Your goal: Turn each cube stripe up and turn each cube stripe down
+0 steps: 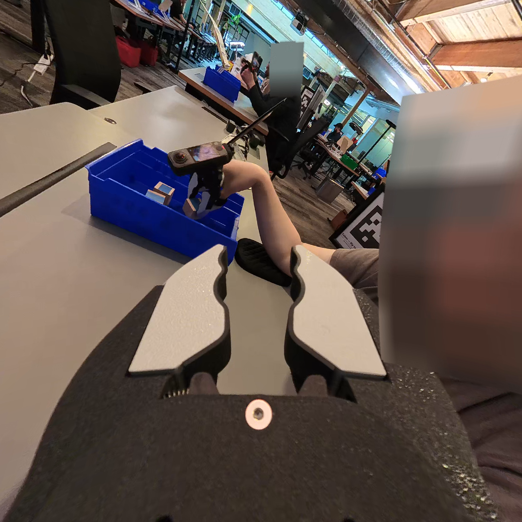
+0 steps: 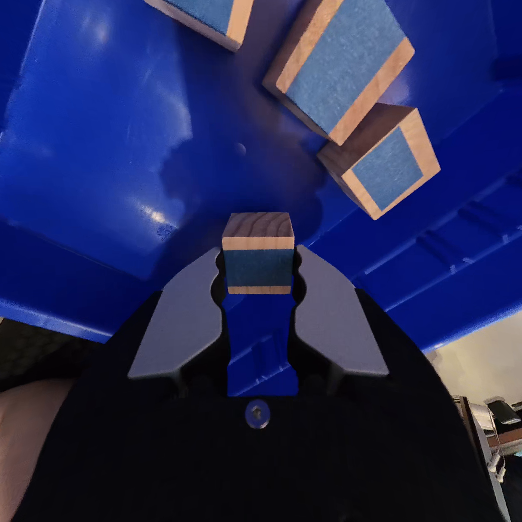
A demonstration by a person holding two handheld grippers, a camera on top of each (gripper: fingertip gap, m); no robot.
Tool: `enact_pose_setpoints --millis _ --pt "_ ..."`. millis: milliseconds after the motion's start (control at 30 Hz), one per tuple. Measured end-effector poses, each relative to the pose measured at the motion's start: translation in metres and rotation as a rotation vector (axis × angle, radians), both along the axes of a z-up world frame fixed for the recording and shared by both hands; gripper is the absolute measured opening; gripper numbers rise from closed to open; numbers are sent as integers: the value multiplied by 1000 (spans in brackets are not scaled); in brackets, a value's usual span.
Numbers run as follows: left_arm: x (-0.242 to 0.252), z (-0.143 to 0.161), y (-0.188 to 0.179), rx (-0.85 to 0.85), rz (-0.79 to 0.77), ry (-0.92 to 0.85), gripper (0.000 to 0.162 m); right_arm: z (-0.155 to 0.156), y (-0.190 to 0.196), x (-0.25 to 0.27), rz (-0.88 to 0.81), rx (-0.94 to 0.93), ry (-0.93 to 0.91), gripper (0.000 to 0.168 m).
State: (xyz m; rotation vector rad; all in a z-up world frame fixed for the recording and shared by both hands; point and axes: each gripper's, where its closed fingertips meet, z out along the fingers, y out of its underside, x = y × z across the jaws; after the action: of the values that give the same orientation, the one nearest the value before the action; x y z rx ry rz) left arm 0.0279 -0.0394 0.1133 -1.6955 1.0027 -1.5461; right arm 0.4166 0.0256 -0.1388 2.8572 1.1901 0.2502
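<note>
Grey tabletop [image 1: 70,268] carries a blue plastic bin [image 2: 84,127]. Inside the bin, the right tongs [image 2: 258,271] clamp a wooden cube [image 2: 258,254], its blue stripe facing the camera. Three more striped cubes [image 2: 343,67] lie on the bin floor beyond it. Outside the bin, the left tongs [image 1: 258,271] hover wide apart and empty above the tabletop.

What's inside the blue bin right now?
The blue bin holds four striped wooden cubes: one between the right tongs, and three loose. The bin floor beneath the tongs' body is hidden.
</note>
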Motion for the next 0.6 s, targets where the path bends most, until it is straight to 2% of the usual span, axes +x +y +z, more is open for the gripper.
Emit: enact_pose_setpoints --millis 200,267,367,467,600 --pt "-5 1 3 5 26 8 42 -6 -1 6 -35 -18 -4 49" --pt "-6 3 1 3 29 4 41 0 3 9 -32 18 -9 56" --pt "-11 5 -5 40 37 37 42 22 7 8 -9 120 15 56" --pt "-34 -4 9 130 194 189 36 51 15 4 3 261 47 56" --pt "-92 -33 32 252 448 532 36 66 21 -9 66 346 69 56"
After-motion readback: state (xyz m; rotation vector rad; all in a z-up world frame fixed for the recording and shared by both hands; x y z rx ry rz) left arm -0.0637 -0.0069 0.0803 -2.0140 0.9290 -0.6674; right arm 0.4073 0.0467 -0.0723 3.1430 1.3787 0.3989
